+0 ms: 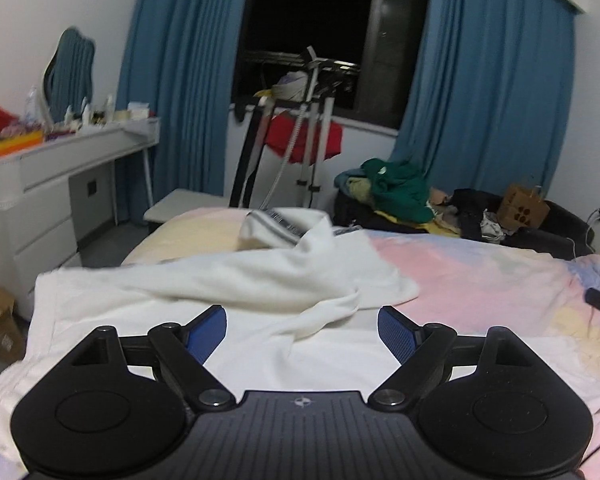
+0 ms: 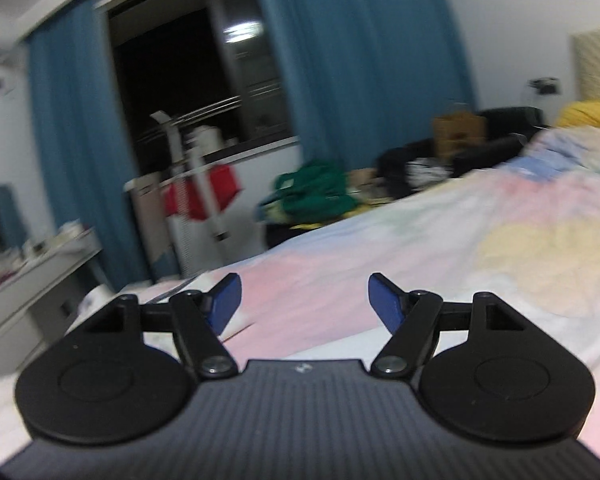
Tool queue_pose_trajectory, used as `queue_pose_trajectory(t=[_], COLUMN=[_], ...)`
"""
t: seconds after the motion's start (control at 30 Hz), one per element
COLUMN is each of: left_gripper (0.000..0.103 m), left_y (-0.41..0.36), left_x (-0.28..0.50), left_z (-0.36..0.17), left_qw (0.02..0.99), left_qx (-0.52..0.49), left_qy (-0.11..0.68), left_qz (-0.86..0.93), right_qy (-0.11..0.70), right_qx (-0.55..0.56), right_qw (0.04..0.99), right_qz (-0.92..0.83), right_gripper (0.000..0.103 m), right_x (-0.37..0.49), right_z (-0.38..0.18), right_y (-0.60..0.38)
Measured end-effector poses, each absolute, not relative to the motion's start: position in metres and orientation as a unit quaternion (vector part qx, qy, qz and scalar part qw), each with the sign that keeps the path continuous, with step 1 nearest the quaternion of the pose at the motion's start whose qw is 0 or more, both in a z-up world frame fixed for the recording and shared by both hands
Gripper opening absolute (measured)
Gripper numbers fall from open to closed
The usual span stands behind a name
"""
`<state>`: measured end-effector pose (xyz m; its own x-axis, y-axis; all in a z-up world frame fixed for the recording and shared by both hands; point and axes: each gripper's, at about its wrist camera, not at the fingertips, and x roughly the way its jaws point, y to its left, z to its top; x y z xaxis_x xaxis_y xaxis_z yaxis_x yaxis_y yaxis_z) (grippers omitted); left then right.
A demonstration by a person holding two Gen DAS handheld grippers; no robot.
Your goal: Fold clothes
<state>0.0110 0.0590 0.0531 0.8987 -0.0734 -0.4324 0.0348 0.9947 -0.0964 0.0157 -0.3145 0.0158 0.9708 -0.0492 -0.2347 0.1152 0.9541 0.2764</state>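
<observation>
White cotton garment w/ a dark striped collar or cuff (image 1: 260, 280) lies half-folded and rumpled on the bed w/ pastel pink, yellow and blue sheet (image 1: 480, 280), near the foot end; one flap is thrown loosely over the flat lower part. Left gripper (image 1: 302, 334) hovers just above the garment, blue pads spread wide, nothing between them. Right gripper (image 2: 305, 300), jaws also spread and empty, sits over bare sheet beside the garment.

Risks, as judgement: the loose flap may slide or bunch if only one layer gets pinched; a grab may catch the sheet along w/ the cloth; garment's left edge hangs near the mattress edge, so a pull that way could drag it off.

Room: open bed to the right. White dresser (image 1: 40, 184) left, drying rack w/ red cloth (image 1: 304, 136) beyond the foot, pile of clothes incl. green item (image 1: 400, 190) well apart
</observation>
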Motion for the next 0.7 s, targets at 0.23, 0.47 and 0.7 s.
queue_pose_trajectory(t=[0.23, 0.47, 0.7], left_gripper=[0.084, 0.084, 0.085], left_y=[0.031, 0.046, 0.051], left_x=[0.04, 0.056, 0.053], left_z=[0.031, -0.002, -0.012], left_qw=[0.977, 0.979, 0.976], left_qx=[0.001, 0.007, 0.009], left_qy=[0.206, 0.199, 0.207], left_qz=[-0.048, -0.053, -0.062], right_qy=[0.129, 0.151, 0.159], right_qx=[0.116, 0.086, 0.094], right_qw=[0.984, 0.984, 0.981], right_qz=[0.029, 0.047, 0.059], right_gripper=[0.072, 0.072, 0.071], right_x=[0.026, 0.05, 0.067], right_z=[0.008, -0.007, -0.018], right_y=[-0.288, -0.257, -0.243])
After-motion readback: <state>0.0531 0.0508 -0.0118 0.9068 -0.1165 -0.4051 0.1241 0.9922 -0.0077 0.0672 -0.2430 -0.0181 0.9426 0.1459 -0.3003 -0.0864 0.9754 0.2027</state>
